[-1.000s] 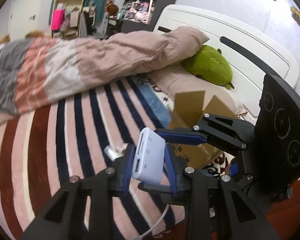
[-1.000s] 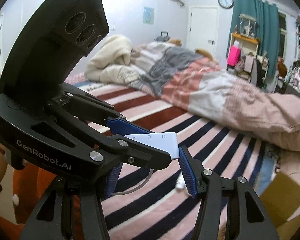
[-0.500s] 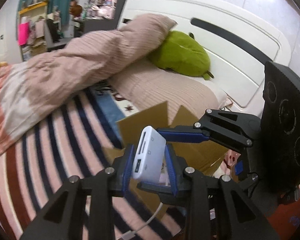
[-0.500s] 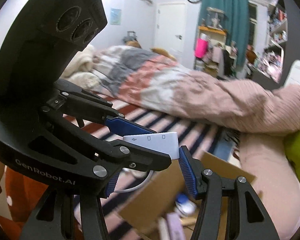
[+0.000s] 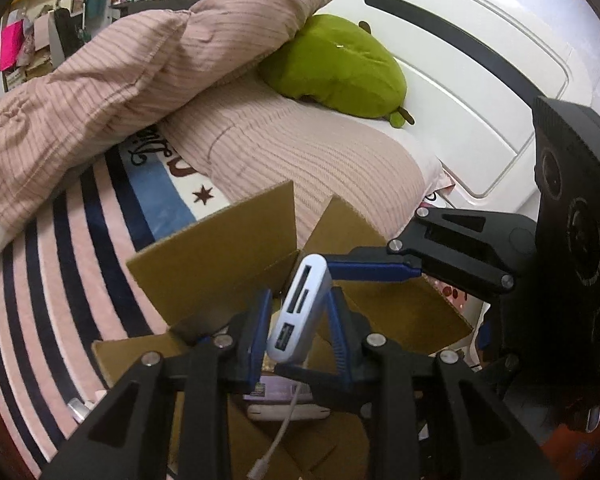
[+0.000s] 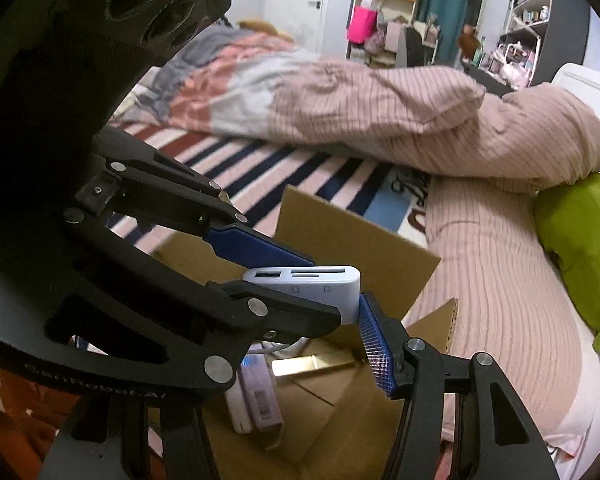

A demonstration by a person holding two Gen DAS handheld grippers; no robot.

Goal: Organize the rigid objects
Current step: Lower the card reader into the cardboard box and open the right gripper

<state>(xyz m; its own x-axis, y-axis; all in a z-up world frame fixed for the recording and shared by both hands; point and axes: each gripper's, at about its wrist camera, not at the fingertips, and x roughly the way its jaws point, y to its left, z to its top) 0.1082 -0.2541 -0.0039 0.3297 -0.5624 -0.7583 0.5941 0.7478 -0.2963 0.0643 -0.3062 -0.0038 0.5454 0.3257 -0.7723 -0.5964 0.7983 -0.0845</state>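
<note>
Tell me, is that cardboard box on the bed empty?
No, the open cardboard box already holds several things, including a pale purple packet.

White card-reader adapter [image 5: 300,312], brown cardboard box [image 5: 216,264], pink-and-navy striped bedspread [image 5: 60,264], pink ribbed pillow [image 5: 300,152], green plush [image 5: 336,64] beside that pillow.

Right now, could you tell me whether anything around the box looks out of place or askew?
Only slightly. The white adapter is tilted between the left tool pads while the right tool grips its ends, its cable dangling into the open cardboard box. Nothing looks spilled or damaged.
</note>
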